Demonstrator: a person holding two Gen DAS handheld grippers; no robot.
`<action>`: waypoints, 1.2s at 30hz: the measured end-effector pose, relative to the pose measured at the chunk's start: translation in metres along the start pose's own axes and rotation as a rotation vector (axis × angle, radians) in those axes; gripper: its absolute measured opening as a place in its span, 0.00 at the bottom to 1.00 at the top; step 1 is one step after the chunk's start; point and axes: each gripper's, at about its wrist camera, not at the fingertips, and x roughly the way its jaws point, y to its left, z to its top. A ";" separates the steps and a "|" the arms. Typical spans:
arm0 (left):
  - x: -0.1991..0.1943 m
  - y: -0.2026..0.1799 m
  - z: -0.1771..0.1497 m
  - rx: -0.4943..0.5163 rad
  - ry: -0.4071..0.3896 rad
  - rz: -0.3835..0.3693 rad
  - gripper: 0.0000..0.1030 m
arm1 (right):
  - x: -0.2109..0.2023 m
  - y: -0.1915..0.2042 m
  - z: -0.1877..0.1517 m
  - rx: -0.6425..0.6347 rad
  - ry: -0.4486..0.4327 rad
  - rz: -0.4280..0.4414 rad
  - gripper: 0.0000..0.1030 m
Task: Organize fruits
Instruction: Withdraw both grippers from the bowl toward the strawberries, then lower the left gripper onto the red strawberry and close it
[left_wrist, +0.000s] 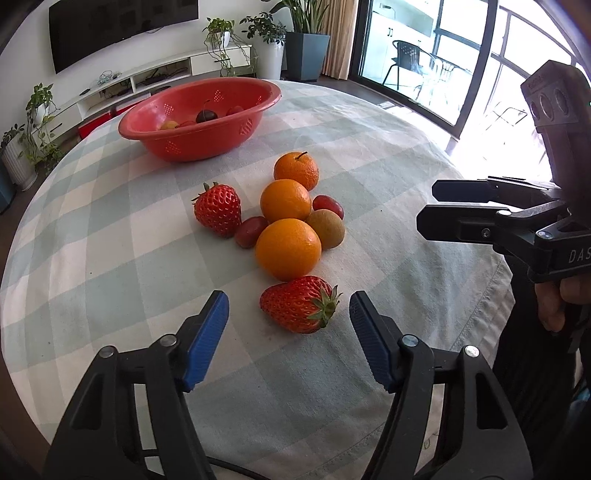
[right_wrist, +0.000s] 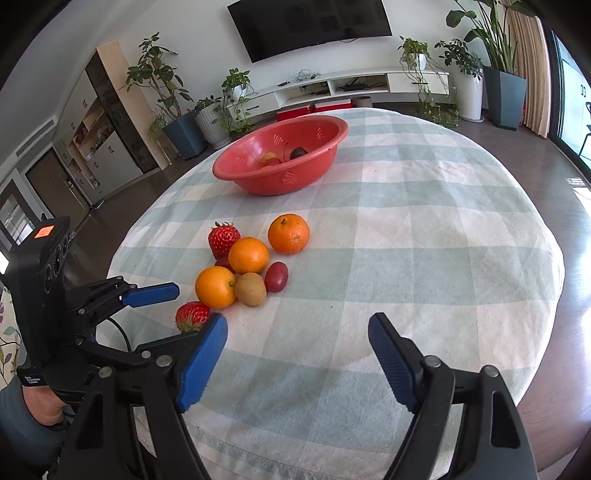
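Fruit lies clustered near the red bowl (left_wrist: 199, 118); nearest strawberry (left_wrist: 299, 304) sits untouched between the left gripper's (left_wrist: 289, 314) parted jaws, while the right gripper (right_wrist: 297, 332) hangs released beside it

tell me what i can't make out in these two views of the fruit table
- Fruit in the red basin: both views, the near wall hides most of it, so no count.
- Left small red fruit: right wrist view, mostly behind an orange.
- Near strawberry: right wrist view, partly behind the right tool.
- Tablecloth near edge: both views, tool bodies cover it.
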 end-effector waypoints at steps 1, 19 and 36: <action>0.001 -0.001 0.001 0.006 0.002 -0.001 0.64 | 0.000 0.000 0.000 0.000 0.001 0.000 0.79; 0.011 -0.002 0.000 0.033 0.008 -0.013 0.40 | 0.002 0.003 -0.002 -0.013 0.012 0.001 0.71; -0.006 0.009 -0.009 -0.006 -0.035 -0.042 0.39 | 0.016 0.011 0.008 -0.093 0.047 -0.015 0.61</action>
